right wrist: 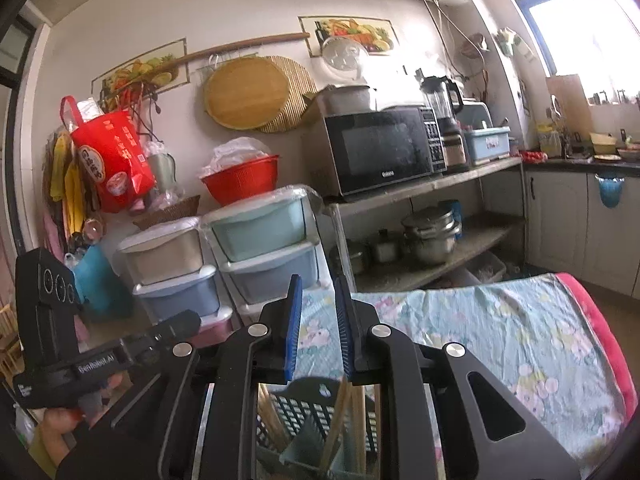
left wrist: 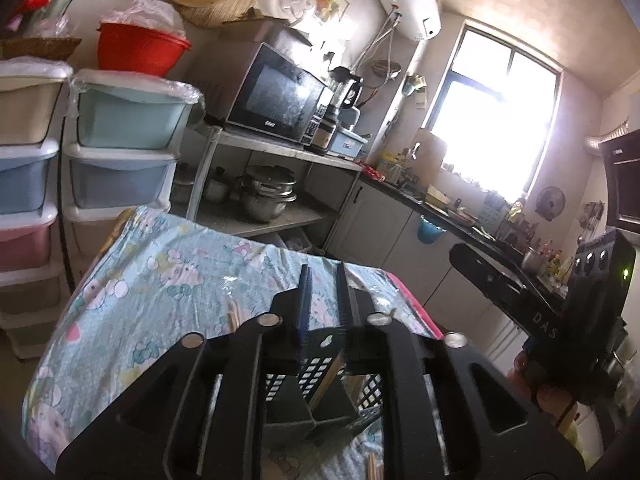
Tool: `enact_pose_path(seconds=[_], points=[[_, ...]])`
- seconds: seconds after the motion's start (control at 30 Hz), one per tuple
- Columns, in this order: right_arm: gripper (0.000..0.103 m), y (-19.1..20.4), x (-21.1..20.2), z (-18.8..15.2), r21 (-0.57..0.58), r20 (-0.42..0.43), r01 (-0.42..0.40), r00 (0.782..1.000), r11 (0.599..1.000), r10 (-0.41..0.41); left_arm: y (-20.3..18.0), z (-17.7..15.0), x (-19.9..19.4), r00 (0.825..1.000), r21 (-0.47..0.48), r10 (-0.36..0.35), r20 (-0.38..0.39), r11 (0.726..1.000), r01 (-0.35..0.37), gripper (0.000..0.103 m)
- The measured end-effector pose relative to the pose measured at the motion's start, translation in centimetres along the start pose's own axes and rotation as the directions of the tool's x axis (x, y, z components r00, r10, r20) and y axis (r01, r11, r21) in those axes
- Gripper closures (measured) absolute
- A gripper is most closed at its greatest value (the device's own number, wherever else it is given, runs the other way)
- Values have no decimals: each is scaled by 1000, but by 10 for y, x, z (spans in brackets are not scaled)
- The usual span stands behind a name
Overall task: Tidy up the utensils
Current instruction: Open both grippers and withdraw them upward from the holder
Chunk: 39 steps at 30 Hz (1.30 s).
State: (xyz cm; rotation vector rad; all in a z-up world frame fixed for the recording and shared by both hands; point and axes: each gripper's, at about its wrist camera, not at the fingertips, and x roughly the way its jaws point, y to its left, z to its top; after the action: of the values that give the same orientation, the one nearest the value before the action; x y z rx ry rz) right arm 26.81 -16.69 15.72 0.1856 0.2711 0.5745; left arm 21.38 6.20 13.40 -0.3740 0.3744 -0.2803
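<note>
A black perforated utensil holder [left wrist: 320, 376] stands on a table covered with a light blue cartoon cloth [left wrist: 160, 280], with wooden chopsticks [left wrist: 330, 376] standing in it. My left gripper [left wrist: 324, 276] is above the holder, open with a narrow gap and empty. Loose chopsticks [left wrist: 234, 314] lie on the cloth left of it. In the right wrist view the holder [right wrist: 308, 412] with chopsticks [right wrist: 340, 412] sits under my right gripper [right wrist: 318, 284], which is open and empty. Each gripper shows in the other's view: the right [left wrist: 560, 304] and the left [right wrist: 80, 344].
Stacked pastel drawer units [right wrist: 240, 248] and a red basin [right wrist: 240, 182] stand beyond the table. A shelf holds a microwave [right wrist: 380, 148], a blender [right wrist: 444, 120] and steel pots [right wrist: 432, 236]. A kitchen counter [left wrist: 460, 216] runs under the window.
</note>
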Motion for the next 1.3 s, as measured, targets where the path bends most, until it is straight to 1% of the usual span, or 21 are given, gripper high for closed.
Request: enact_pose_path(seconds=[0.07,0.13,0.3,0.33,0.4,0.43,0.53,0.6,0.7,0.8,0.9,0.97,1.3], points=[[86,-4,-2,-6,9,-13,6,1000,1000,-5,3,-3,-2,1000,-10,7,-4,1000,-8,74],[86,-8,-3,-13,19,-27,16,1000,1000,-16,4,-6,-4,1000,-11,12,-4,1000,-12,74],[86,-16,-9,-24,34,-59,34,998,999,-32,6,-13,-9,1000,-15,30,-8,999,-30,52],[86,-17,-11,-27,33,-66,39,997,999,-37,6,-15,-10,999,-15,36,-8,999,-36,51],[86,-18,-13,-31,34,-80,44,996,998,-41,8,-18,-11,999,-25,40,-13,999,-40,44],[86,-19,-14,-34,36,-90,45,995,998,-41,9,-20,-11,999,-31,39,-17,999,-40,43],[83,-20,-19,-40,35,-107,47,993,998,-43,10,-27,-12,999,-36,46,-29,998,-47,35],[82,-20,-22,-44,33,-118,46,992,998,-42,10,-31,-13,998,-40,45,-36,998,-47,26],[80,-18,-28,-49,22,-135,42,990,999,-39,8,-36,-15,998,-33,47,-46,998,-49,19],[73,-15,-33,-53,19,-148,38,988,999,-35,7,-41,-17,997,-22,52,-53,998,-53,11],[69,-14,-39,-57,14,-155,35,987,999,-33,6,-46,-19,997,-18,55,-61,998,-56,11],[61,-13,-42,-60,15,-159,38,987,999,-35,7,-49,-20,996,-20,57,-68,998,-58,11],[58,-20,-57,-75,21,-193,58,980,998,-53,9,-63,-26,995,-33,56,-89,998,-59,11]])
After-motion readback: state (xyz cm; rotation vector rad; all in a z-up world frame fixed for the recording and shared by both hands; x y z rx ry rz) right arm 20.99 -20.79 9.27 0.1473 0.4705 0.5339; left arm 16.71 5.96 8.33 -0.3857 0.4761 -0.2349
